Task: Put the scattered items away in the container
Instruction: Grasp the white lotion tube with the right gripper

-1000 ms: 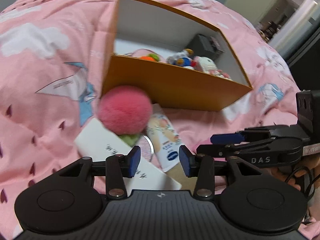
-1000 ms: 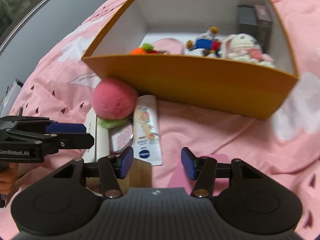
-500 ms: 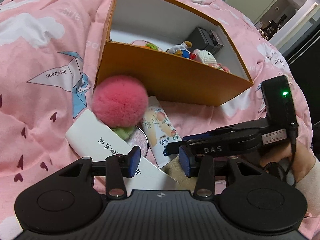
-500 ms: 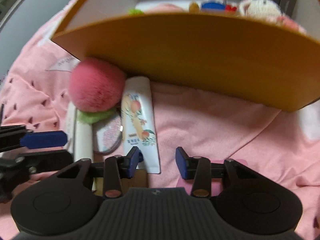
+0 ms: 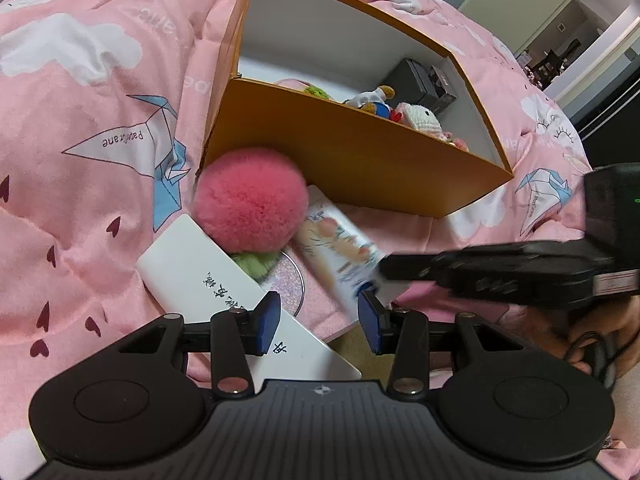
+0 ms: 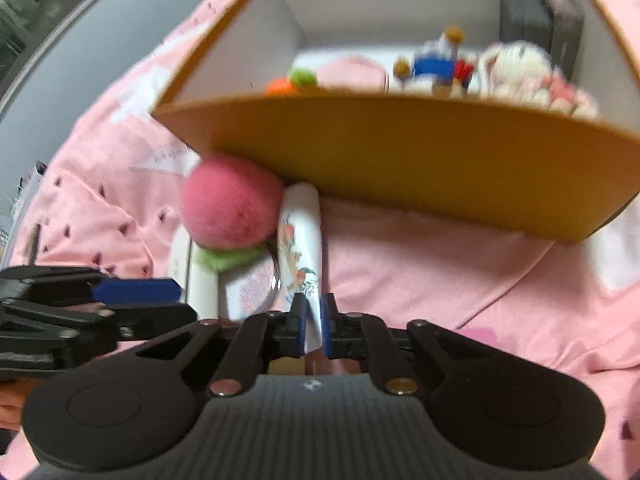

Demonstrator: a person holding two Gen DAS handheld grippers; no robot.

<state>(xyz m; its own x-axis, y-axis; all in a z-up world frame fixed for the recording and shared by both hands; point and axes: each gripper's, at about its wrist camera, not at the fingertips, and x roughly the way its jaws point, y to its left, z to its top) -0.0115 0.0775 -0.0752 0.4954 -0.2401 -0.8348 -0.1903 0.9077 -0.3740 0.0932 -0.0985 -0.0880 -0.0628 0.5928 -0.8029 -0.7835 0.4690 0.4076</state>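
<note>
**Peach-printed tube gripped beside the orange box**

Our right claw (image 6: 314,326) is clenched on the crimped end of the white cream tube (image 6: 302,240), which lies on the pink bedspread (image 5: 80,140) against the orange cardboard box (image 5: 360,168), touching the pink pompom (image 5: 251,199). Our left claw (image 5: 318,322) hangs released above the white carton (image 5: 224,288).

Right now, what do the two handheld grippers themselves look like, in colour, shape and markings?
Both are matte black. The left gripper and the right gripper each have blue finger pads, two round discs on a ribbed body and silver pivot pins. A small white star-like mark sits in the centre. The right one shows blurred white lettering and a green light.
</note>
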